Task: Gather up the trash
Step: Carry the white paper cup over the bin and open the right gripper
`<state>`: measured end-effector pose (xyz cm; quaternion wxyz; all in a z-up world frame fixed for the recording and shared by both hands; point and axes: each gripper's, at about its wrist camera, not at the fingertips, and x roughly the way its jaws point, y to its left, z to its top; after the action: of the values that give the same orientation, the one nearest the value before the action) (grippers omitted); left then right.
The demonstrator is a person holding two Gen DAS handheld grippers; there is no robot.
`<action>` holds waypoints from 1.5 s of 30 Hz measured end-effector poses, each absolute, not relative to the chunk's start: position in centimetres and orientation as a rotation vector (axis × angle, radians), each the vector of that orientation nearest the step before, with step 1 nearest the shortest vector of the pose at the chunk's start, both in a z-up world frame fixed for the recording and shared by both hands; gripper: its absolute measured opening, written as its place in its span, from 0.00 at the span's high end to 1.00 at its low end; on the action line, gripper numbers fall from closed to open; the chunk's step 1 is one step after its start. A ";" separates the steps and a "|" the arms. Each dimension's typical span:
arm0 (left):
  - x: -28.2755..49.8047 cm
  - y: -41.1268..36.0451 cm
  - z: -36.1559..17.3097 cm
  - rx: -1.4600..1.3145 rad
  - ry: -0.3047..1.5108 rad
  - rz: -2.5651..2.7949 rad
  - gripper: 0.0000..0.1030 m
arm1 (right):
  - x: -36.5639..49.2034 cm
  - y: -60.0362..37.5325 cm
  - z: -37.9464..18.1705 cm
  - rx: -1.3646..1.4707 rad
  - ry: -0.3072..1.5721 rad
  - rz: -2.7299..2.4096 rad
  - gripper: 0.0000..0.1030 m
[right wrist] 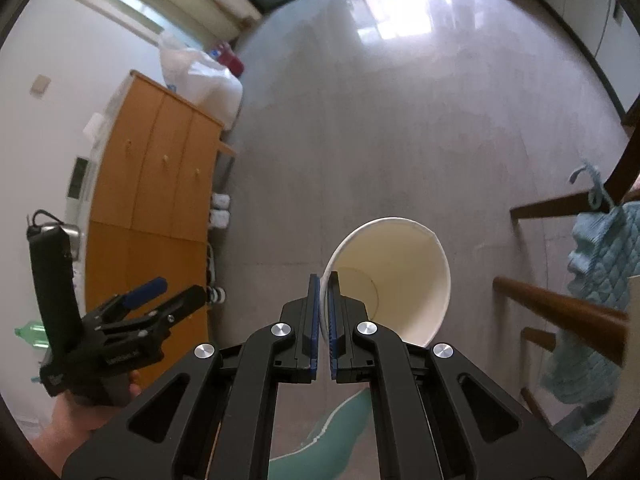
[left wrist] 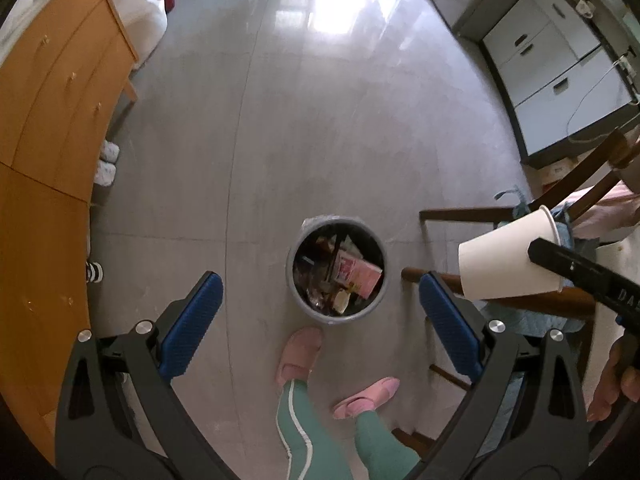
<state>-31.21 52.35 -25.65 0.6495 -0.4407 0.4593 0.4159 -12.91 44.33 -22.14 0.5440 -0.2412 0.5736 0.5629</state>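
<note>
While the grey tiled floor [left wrist: 320, 120] fills most of both views, the round grey waste bin [left wrist: 336, 272] standing on it serves as the landmark. Left of the bin, along the wall, runs a long wooden cabinet [left wrist: 52, 128]; right of the bin stands a dark wooden chair [left wrist: 520, 292] with a light blue quilted cloth [right wrist: 592, 280] draped over it. On the near side of the bin, just beside its rim, are a person's feet in pink slippers [left wrist: 300, 354], with green trouser legs [left wrist: 304, 432] above them.

The bin holds mixed rubbish, among it a pink carton [left wrist: 360, 274].

The left gripper [left wrist: 320, 328] points down over the bin with its blue-padded jaws spread wide and nothing between them; the bin shows in the gap between the fingers.

The white paper cup [right wrist: 394, 280] hangs in the air to the right of the bin, tilted on its side. The right gripper [right wrist: 325, 312] is clamped tight on the cup's wall near the rim, one pad inside and one outside, so the cup's empty inside faces that camera.
</note>
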 end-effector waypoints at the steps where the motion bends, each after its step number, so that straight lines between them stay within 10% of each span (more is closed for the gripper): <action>1: -31.2 52.4 -26.6 -1.011 1.054 0.940 0.07 | -13.0 44.6 -23.0 -0.577 1.375 1.327 0.96; 28: -29.6 51.9 -48.5 -1.050 1.213 0.840 0.07 | -13.3 47.7 -49.5 -0.718 1.648 1.107 0.95; 31: -29.4 51.6 -50.1 -1.062 1.228 0.841 0.07 | -13.0 47.9 -51.9 -0.746 1.666 1.065 0.89; 34: -29.3 51.3 -50.4 -1.065 1.227 0.836 0.07 | -12.7 47.8 -53.2 -0.732 1.684 1.025 0.55; 45: -28.9 50.9 -47.5 -1.024 1.197 0.839 0.07 | -11.5 47.8 -46.2 -0.618 1.587 1.120 0.52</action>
<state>-28.87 50.92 -47.46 0.6275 -0.4467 0.5224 0.3659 -11.52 47.80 -46.20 0.5241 -0.2584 0.6629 0.4681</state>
